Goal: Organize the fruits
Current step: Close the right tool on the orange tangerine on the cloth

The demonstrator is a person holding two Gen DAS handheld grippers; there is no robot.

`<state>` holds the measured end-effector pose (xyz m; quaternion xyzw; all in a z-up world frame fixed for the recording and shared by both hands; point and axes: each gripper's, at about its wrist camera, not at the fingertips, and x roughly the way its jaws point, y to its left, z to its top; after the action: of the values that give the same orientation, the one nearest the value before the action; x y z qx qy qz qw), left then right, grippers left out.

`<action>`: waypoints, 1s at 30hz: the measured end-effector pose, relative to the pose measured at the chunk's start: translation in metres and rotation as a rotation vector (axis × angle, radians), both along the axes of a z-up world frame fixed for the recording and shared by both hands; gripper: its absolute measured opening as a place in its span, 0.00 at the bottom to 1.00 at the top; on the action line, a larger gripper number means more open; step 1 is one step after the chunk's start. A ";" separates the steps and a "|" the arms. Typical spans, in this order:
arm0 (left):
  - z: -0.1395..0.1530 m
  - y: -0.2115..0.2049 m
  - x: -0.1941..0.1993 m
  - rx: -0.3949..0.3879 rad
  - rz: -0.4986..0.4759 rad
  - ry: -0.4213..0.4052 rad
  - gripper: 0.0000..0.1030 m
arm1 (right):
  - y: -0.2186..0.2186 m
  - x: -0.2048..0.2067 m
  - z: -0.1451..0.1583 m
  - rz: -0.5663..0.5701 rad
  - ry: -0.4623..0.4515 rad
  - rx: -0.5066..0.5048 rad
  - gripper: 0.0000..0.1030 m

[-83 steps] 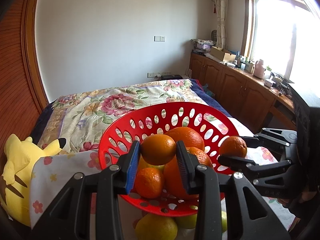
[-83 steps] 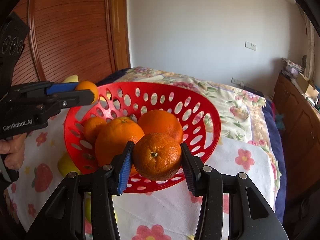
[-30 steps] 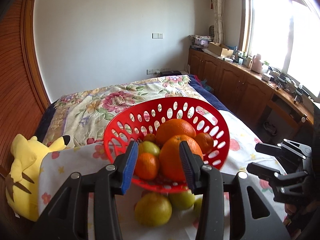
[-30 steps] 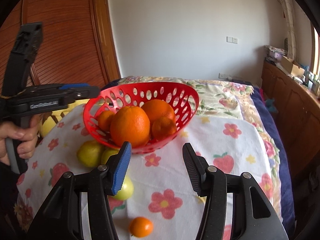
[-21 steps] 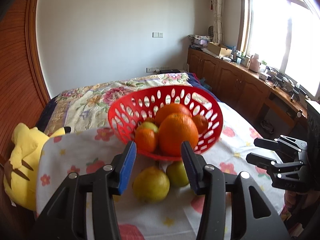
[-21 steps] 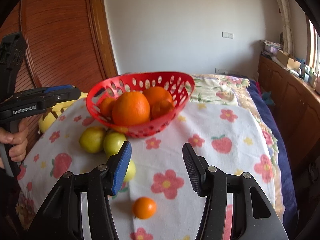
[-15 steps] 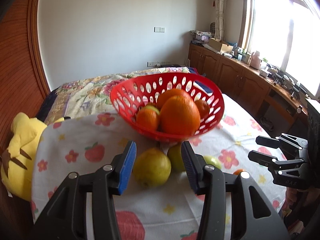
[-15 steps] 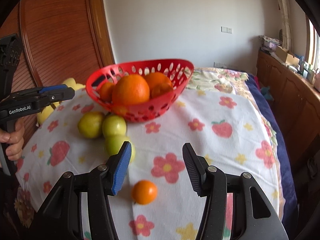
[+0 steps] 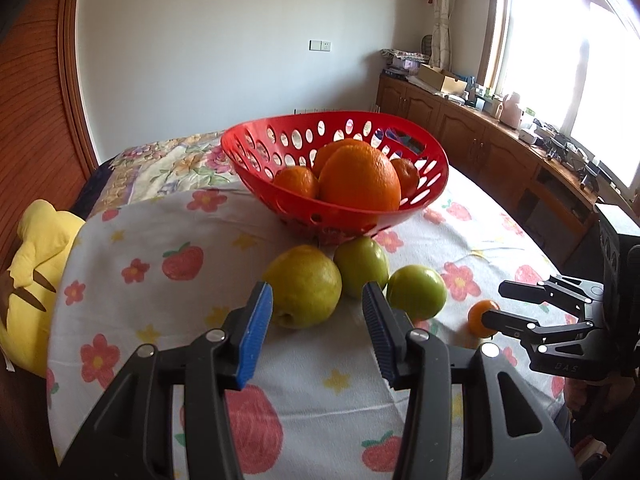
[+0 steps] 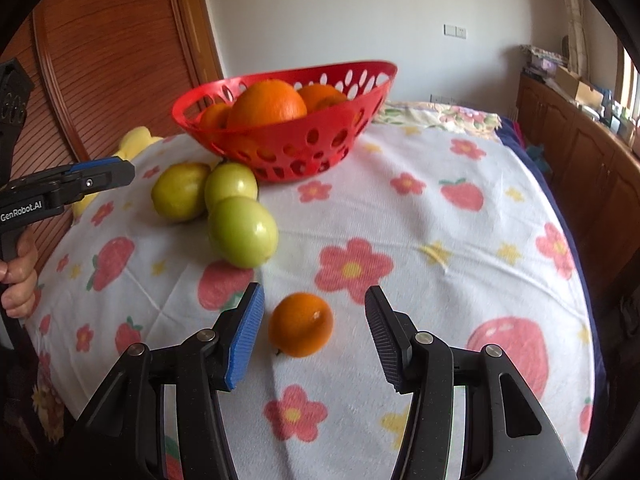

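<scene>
Both grippers are hanging low over the flowered cloth (image 10: 460,248) now, and both are empty. The right gripper (image 10: 314,322) is standing with its jaws apart around the small orange (image 10: 301,324), pads clear of the skin on both sides, nothing clenched. The left gripper (image 9: 316,320) is lining up on the yellow-green fruit (image 9: 304,291), jaws released as well, the fruit sitting just beyond the tips and only partly between them.

The red basket (image 9: 434,160) is sitting at the far side of the cloth, already holding a big orange (image 9: 359,184) and several smaller ones. Three greenish fruits are crowding together just in front of it, touching or nearly touching, and the small orange is lying alone at the near right.

Here is where it is looking risky. The small orange is round and sitting free on soft cloth; if one pad is reaching it before the other, it is likely rolling away toward the near edge of the cloth. On the left, the yellow-green fruit is looking almost as wide as the gap between the pads, so a closing pad may be shoving it rather than gripping it, and it is pressed against the middle green fruit (image 9: 361,266), which could be nudging the third one (image 9: 416,291) toward the right gripper's path. The two tools are also working near each other. And the basket is piled high, so a fruit dropped on top may be tumbling out.
</scene>
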<state>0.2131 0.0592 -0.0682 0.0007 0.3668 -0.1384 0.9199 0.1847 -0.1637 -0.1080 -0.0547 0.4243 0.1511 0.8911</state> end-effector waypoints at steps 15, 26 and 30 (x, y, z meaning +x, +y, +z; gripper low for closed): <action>-0.013 -0.004 0.004 -0.014 -0.008 0.039 0.52 | 0.009 0.004 -0.022 0.026 0.055 -0.025 0.36; -0.018 -0.010 0.026 0.023 -0.002 0.053 0.54 | 0.008 0.000 -0.024 0.032 0.027 -0.011 0.35; -0.020 -0.012 0.038 0.040 -0.002 0.062 0.55 | 0.007 0.000 -0.023 0.032 0.027 -0.005 0.35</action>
<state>0.2510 0.0470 -0.0886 0.0150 0.3977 -0.1318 0.9079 0.1846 -0.1566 -0.1315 -0.0618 0.4356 0.1651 0.8827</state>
